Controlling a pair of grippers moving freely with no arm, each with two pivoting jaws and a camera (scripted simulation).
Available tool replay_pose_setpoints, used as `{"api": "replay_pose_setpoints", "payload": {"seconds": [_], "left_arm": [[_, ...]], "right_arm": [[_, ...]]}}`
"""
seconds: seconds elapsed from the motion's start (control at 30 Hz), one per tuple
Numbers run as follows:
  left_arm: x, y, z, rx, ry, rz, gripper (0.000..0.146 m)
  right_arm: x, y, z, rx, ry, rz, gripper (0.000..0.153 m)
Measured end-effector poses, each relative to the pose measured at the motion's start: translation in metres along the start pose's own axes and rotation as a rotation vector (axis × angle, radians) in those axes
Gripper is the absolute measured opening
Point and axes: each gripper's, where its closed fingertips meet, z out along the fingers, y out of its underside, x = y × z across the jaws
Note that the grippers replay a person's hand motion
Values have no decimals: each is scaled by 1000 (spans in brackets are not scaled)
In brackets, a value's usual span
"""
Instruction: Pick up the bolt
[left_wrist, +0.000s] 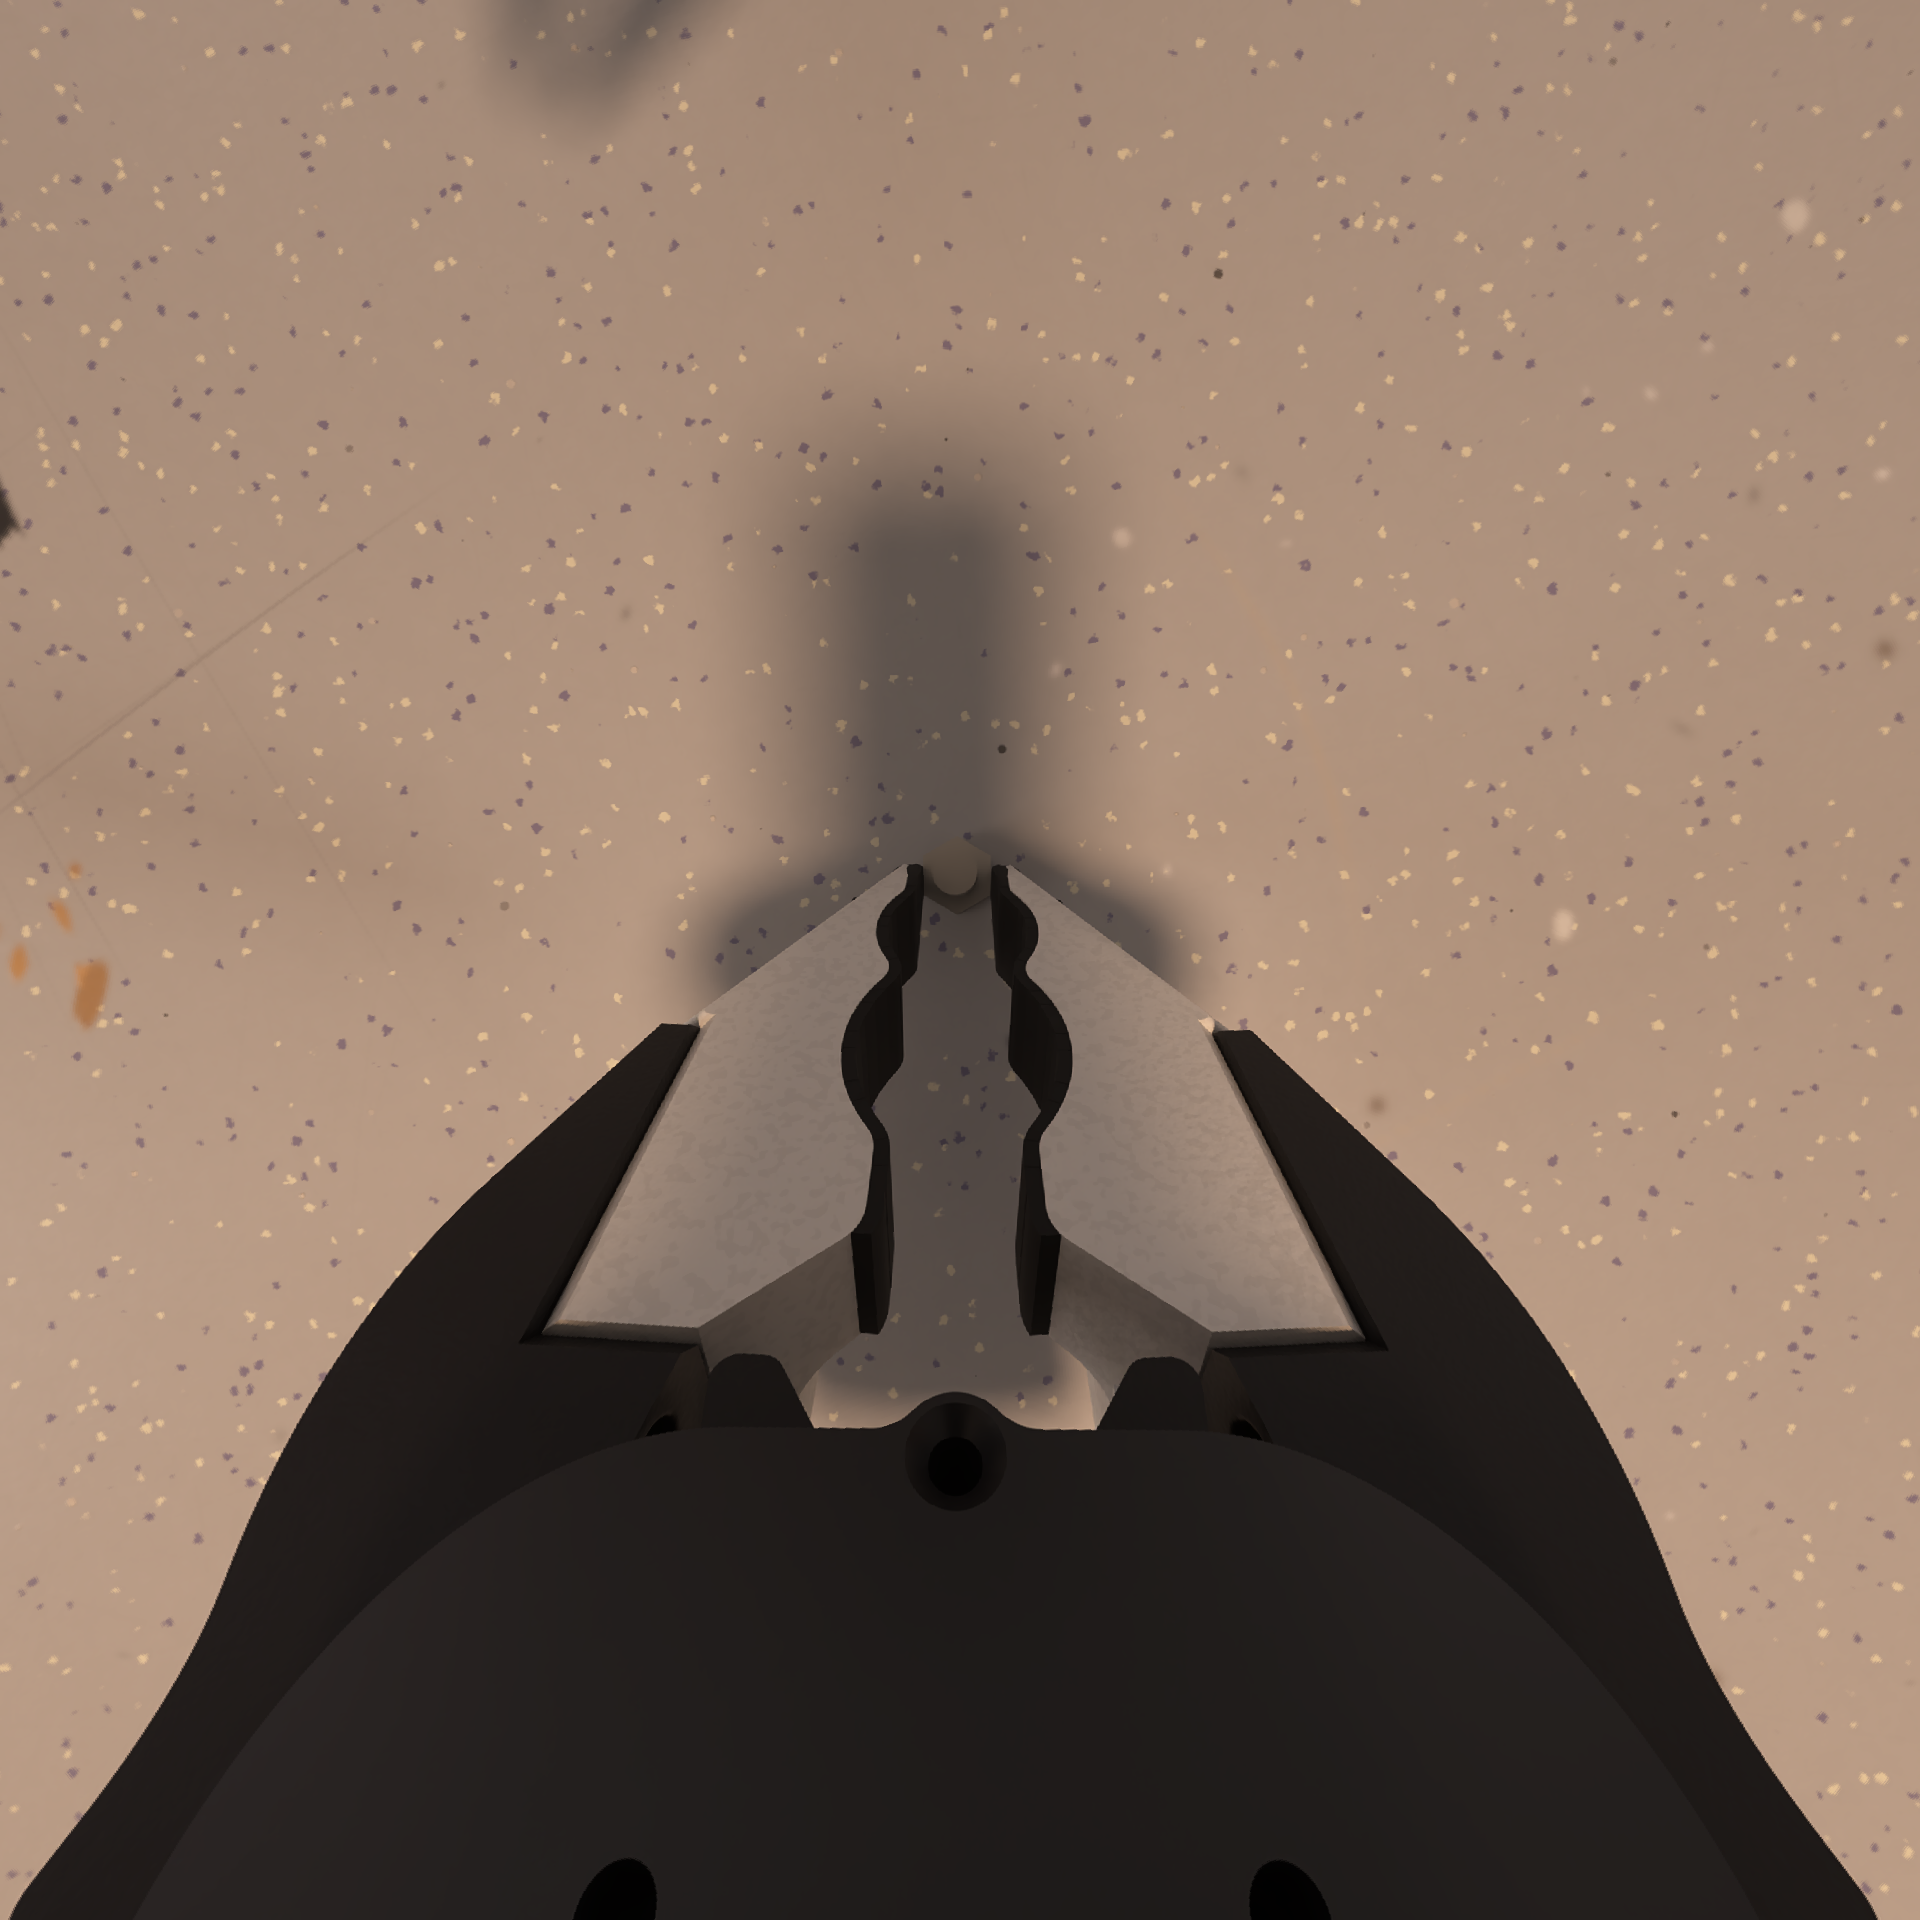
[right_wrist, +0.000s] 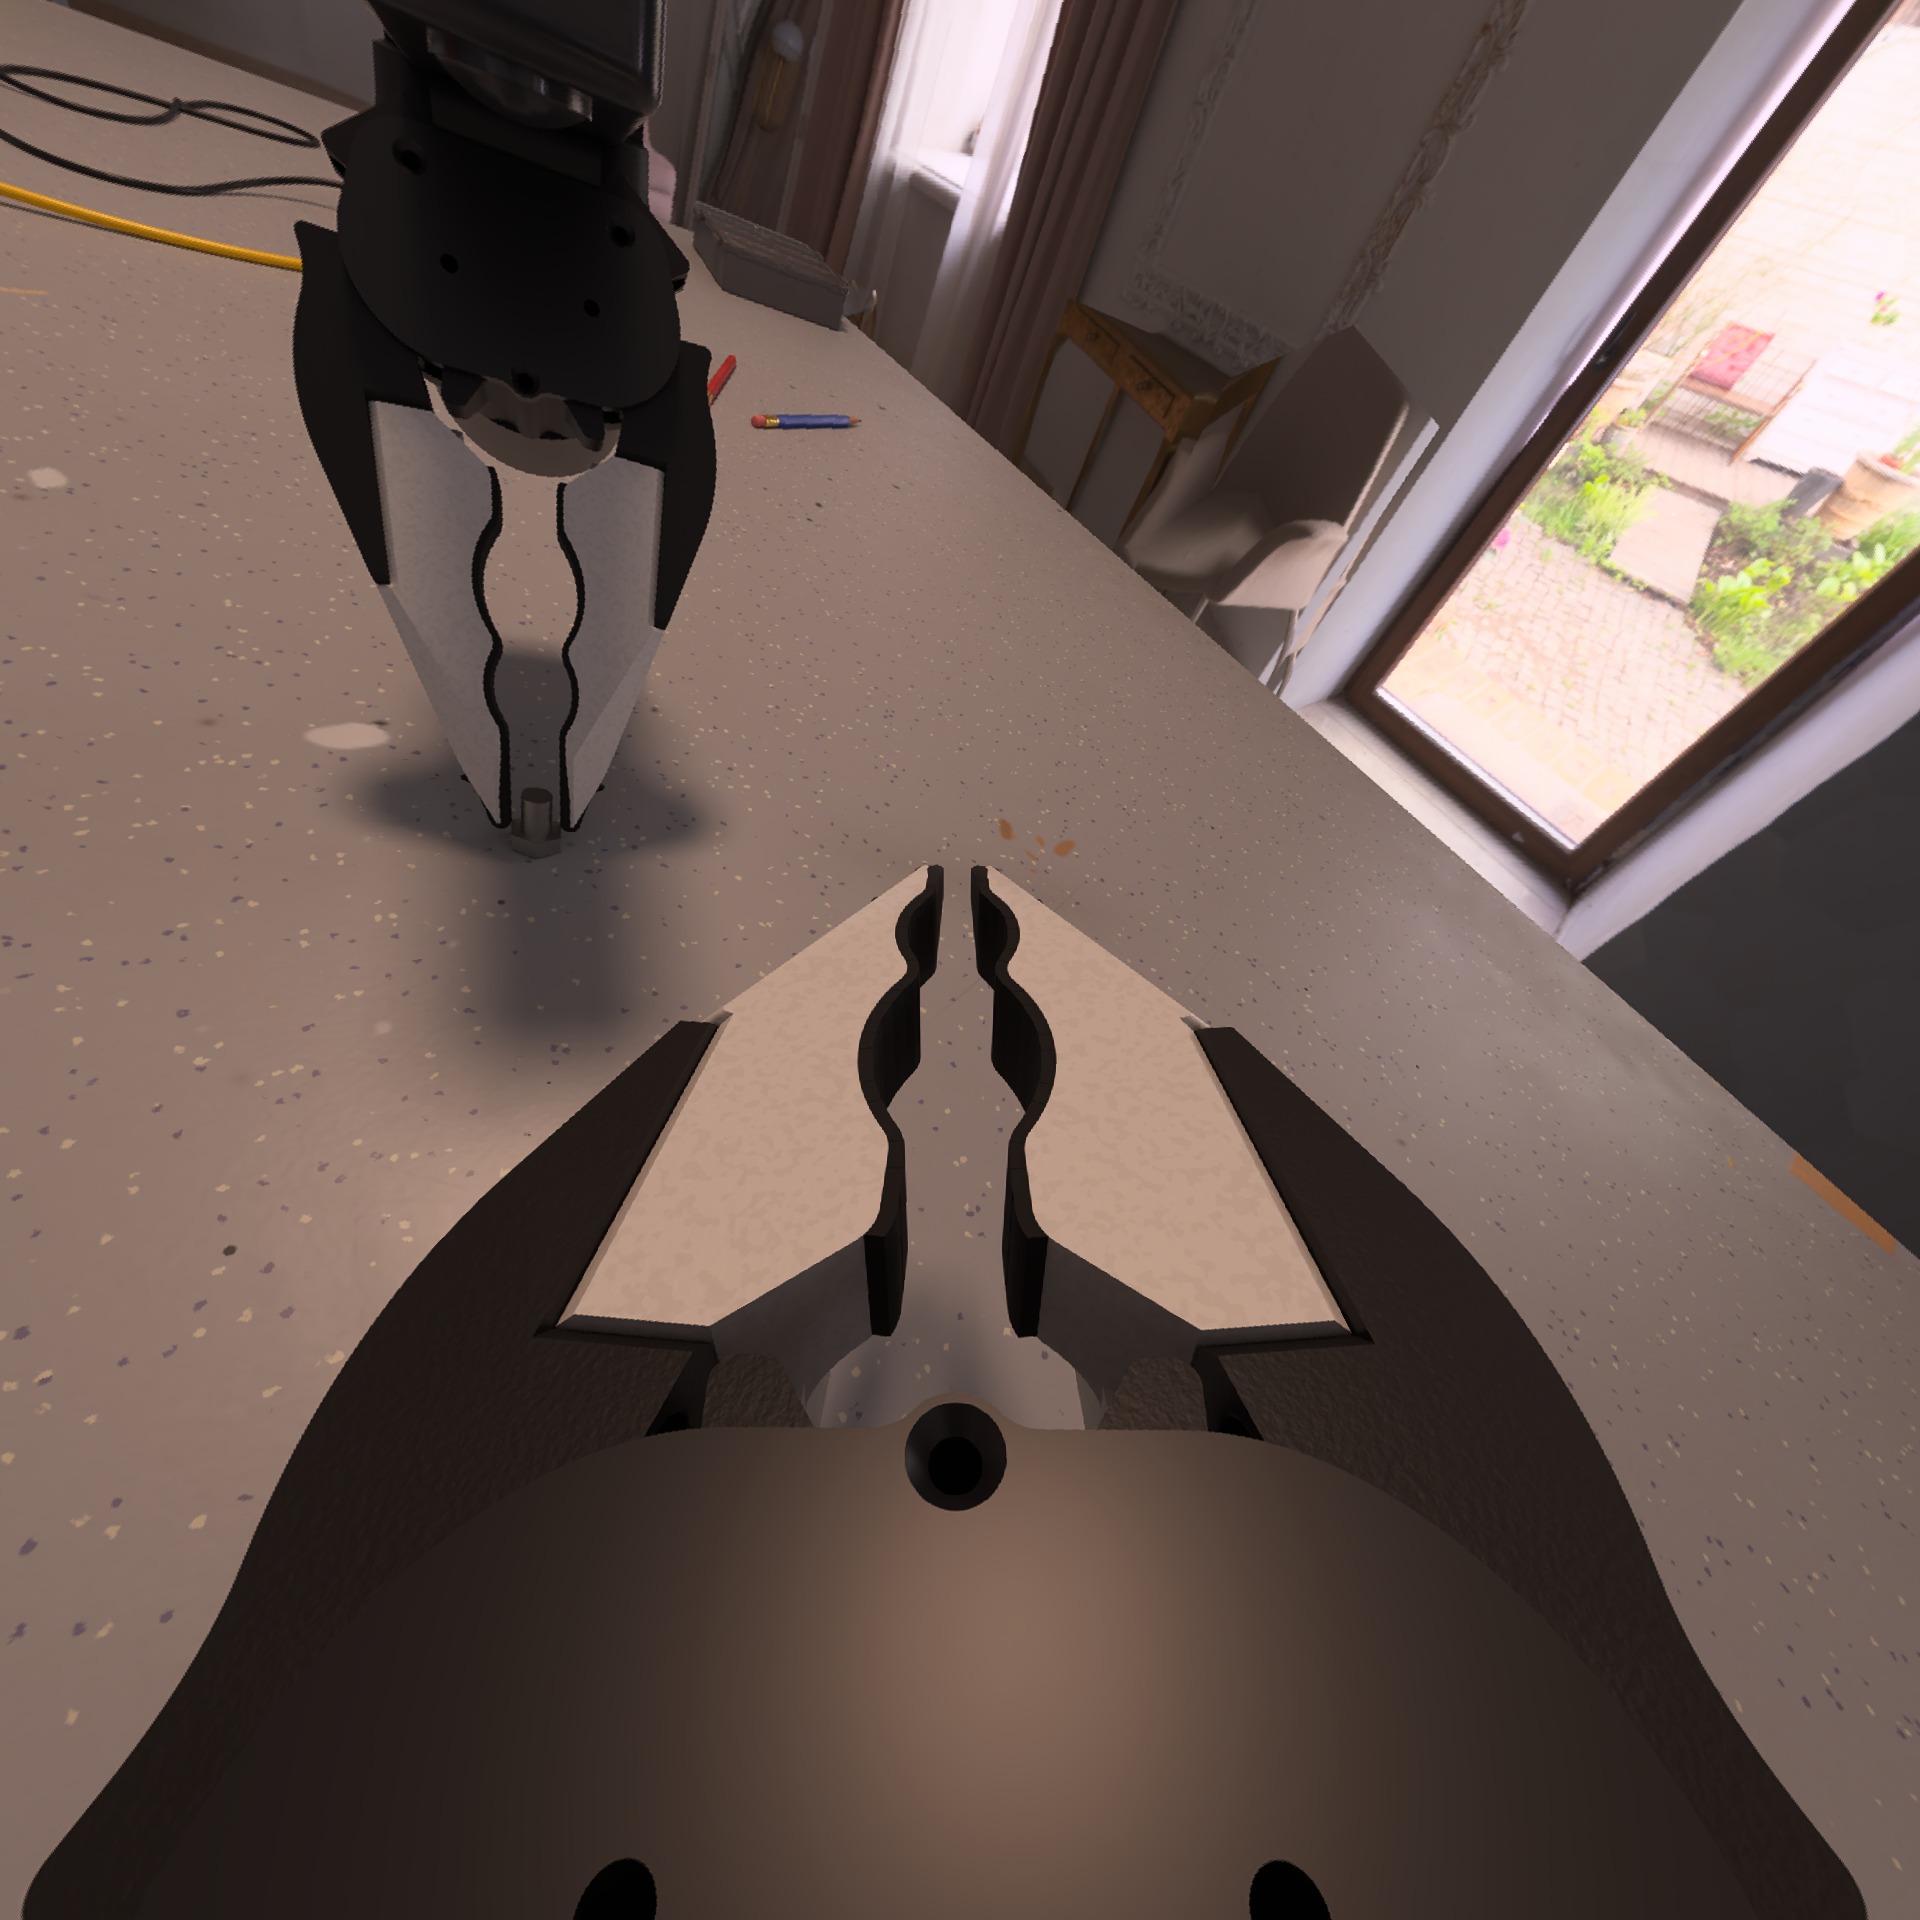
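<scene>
Two grippers, one bolt between the left tips

We note the small grey metal bolt standing upright on its hex head on the speckled beige tabletop, shank up. The left gripper comes at it from straight above, its white fingers with black wavy pads either side of the shank. Our guess is that this vertical approach suits an upright bolt: the tips can close across the round shank without tipping it.

Its jaws are narrowly parted, the pads just beside the shank or touching it; we cannot tell whether they press. The head rests on the table, so the lift is not yet made.

The right gripper hangs well apart, tilted across the table, its tips nearly together with a thin slit between and nothing in them.

The left wrist view gives only the bolt's pale round top between the tips. The right wrist view adds the side profile, a blue pencil, a yellow cable and a window.
</scene>
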Motion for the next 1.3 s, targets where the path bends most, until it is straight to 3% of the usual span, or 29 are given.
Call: {"api": "replay_pose_setpoints", "payload": {"seconds": [0.7, 1.3], "left_arm": [[-3, -8, 4, 87, -105, -27, 13], [-1, -6, 3, 46, -122, -232, 13]], "right_arm": [[-3, 4, 3, -14, -5, -5, 5], [-2, 5, 1, -21, -1, -12, 5]]}}
